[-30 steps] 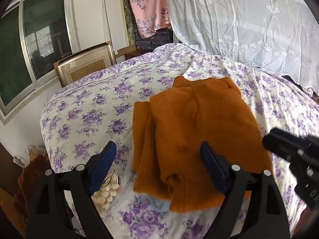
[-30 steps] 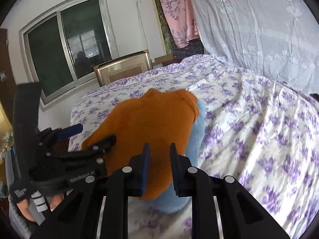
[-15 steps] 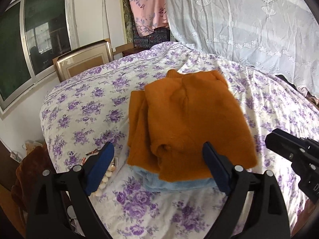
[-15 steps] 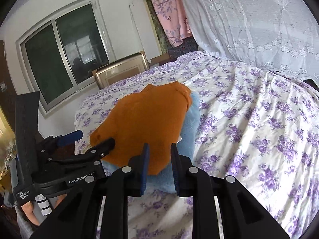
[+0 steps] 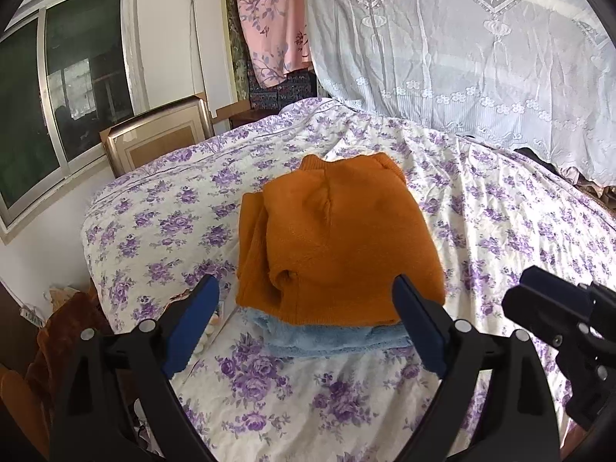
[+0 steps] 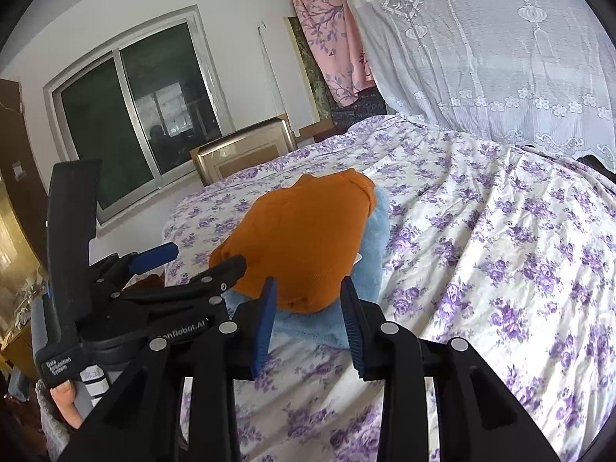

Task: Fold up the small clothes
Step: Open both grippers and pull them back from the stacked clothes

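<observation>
A white bedspread printed with purple flowers (image 5: 500, 231) covers the bed. Beyond its far edge hang a white lace curtain (image 5: 462, 57) and a pink floral cloth (image 5: 269, 19). A gold-framed picture (image 5: 158, 136) leans under the dark sliding window (image 6: 134, 115).

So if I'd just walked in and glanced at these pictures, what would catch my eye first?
Probably the folded orange garment, bright in the middle of the bed, lying on top of a light blue one. Next, the purple-flowered bedspread beneath them, and the white lace curtain hanging behind the bed. Close to the camera, the black left hand-held gripper frames the pile, its blue pads apart and holding nothing.
</observation>
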Tool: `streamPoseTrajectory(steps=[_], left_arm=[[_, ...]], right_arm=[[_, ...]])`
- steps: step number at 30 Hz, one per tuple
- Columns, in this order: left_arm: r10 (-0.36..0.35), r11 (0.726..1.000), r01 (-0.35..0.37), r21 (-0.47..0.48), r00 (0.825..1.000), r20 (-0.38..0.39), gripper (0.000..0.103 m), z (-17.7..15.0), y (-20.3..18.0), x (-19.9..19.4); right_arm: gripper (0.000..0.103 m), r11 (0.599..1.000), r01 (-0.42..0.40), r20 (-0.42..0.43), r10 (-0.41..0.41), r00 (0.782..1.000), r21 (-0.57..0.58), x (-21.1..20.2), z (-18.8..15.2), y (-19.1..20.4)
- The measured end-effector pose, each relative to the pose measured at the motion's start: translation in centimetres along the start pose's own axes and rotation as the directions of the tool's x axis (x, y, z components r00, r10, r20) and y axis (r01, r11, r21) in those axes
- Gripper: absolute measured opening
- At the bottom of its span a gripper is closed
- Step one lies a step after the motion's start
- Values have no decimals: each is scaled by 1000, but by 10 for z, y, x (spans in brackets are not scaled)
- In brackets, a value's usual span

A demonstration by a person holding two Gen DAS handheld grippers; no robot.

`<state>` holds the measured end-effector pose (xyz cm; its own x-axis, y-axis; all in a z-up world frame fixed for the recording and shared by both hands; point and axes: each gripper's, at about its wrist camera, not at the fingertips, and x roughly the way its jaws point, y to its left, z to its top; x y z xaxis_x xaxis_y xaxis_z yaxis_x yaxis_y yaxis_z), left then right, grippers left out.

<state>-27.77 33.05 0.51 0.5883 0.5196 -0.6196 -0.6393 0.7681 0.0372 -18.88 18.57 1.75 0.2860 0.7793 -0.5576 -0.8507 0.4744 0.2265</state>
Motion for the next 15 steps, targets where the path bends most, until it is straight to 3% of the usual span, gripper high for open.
streamPoseTrajectory(steps=[7,10,15], left_arm=[[7,1000,-7,-9,1000,9,93,-7,-1,-19],[8,1000,-8,-12,1000,20,95,-13,-2,-33],[32,999,-33,4,999,40,98,-24,-4,-58]], right_arm=[[38,999,-10,13,9,1000,33,-18,-14,-1],[47,999,-6,20,5,1000,42,-28,-22,-1],[74,998,-8,31,6,1000,56,-47,-29,1]])
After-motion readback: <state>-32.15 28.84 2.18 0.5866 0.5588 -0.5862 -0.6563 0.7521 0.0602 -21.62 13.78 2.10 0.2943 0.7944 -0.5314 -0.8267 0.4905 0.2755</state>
